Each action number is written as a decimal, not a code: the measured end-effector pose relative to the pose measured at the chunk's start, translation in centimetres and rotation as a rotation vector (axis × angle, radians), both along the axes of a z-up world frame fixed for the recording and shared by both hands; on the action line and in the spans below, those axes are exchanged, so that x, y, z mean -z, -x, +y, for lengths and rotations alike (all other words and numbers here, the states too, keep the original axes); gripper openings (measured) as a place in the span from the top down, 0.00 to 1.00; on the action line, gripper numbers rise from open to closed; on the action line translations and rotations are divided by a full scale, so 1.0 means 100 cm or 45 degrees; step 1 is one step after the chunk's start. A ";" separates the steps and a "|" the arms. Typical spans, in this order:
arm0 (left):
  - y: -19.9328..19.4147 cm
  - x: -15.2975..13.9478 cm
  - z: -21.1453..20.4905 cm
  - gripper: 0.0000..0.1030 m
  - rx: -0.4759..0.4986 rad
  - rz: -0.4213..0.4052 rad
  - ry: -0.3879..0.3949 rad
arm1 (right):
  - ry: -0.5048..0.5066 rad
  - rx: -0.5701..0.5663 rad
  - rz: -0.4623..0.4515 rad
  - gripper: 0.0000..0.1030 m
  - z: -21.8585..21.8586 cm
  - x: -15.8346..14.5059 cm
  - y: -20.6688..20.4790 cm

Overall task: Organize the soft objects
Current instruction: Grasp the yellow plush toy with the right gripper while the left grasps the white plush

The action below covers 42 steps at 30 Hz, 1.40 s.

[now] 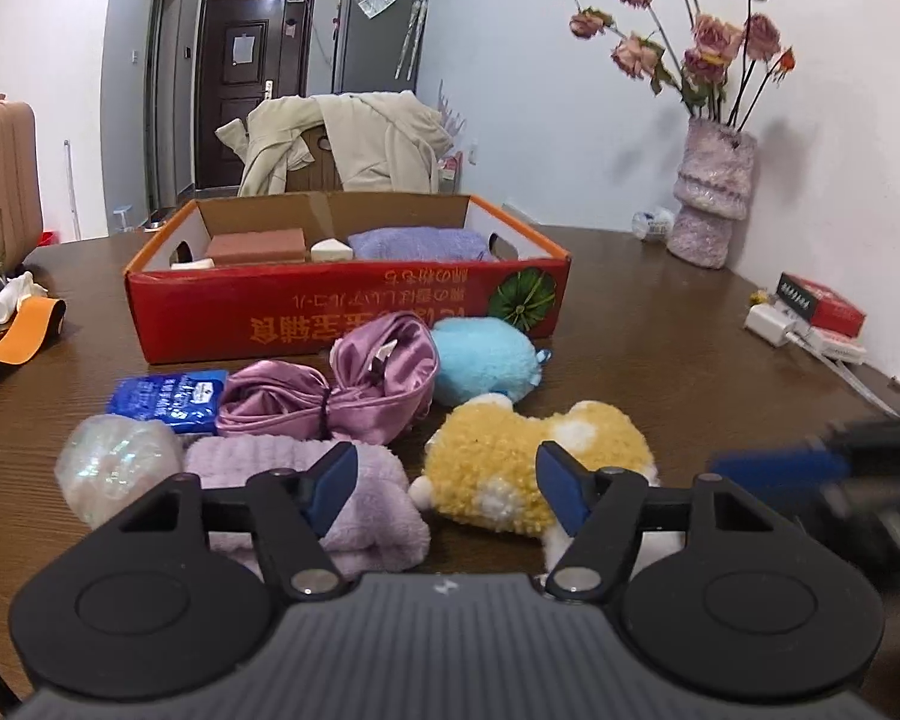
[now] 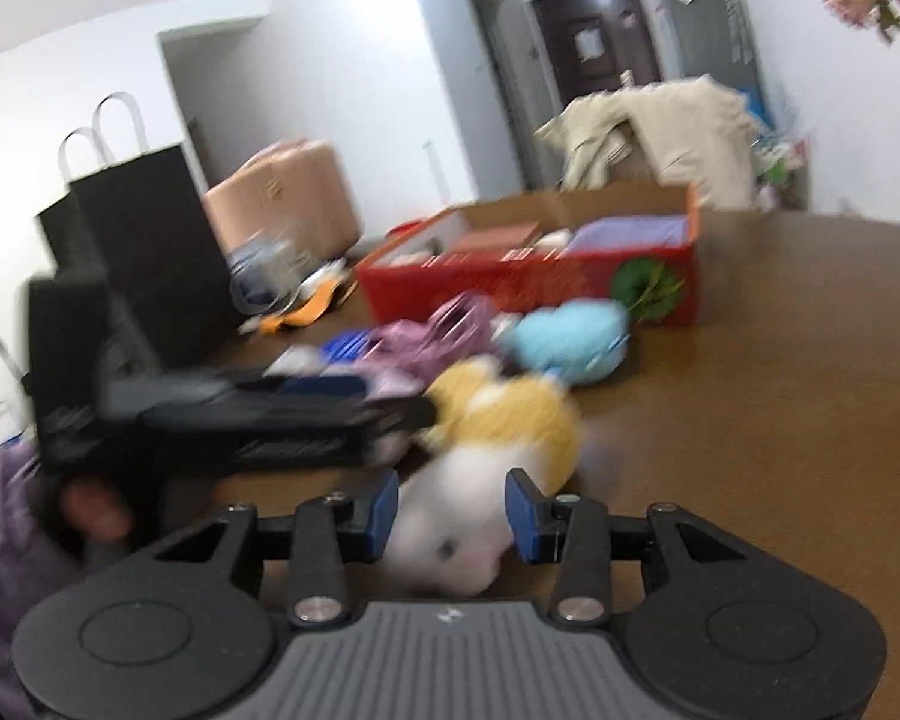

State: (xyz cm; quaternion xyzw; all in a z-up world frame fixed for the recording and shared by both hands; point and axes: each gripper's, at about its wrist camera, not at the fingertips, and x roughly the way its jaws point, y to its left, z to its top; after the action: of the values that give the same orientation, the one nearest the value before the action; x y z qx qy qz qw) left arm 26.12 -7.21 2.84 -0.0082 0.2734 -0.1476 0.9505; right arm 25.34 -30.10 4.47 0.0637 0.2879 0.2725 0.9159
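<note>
A yellow plush [image 1: 534, 462] lay on the table [image 1: 660, 348] between the open fingers of the right gripper [image 2: 452, 516], not yet clamped. The left gripper [image 1: 447, 483] hovered open and empty. A towel [image 1: 417, 243] and sponge [image 1: 255, 246] sat in the red box [image 1: 342, 312]; blue plush [image 1: 486, 369], satin bag [image 1: 330, 393] and lilac cloth [image 1: 366, 504] apparently awaited sorting.
</note>
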 end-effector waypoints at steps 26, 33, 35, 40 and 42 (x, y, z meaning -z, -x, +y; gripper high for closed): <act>0.008 0.022 0.056 0.42 0.113 0.264 0.463 | -0.124 0.239 0.145 0.62 -0.012 0.017 -0.009; 0.001 0.035 0.049 0.45 0.175 0.364 0.629 | -0.115 0.228 0.170 0.59 -0.007 0.020 -0.008; -0.001 0.037 0.051 0.50 0.158 0.371 0.658 | -0.135 0.234 0.173 0.59 -0.008 0.023 -0.010; -0.005 0.038 0.049 0.56 0.164 0.379 0.639 | -0.151 0.254 0.213 0.58 -0.013 0.022 -0.015; -0.007 0.039 0.048 0.52 0.152 0.381 0.620 | -0.137 0.258 0.223 0.54 -0.013 0.022 -0.015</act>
State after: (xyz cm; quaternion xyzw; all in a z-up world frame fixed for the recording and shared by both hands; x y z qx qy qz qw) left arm 26.83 -2.42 -1.06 -0.2417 0.3672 -0.2618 0.8592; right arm 26.85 -31.42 2.24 0.1651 0.3438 0.1870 0.9053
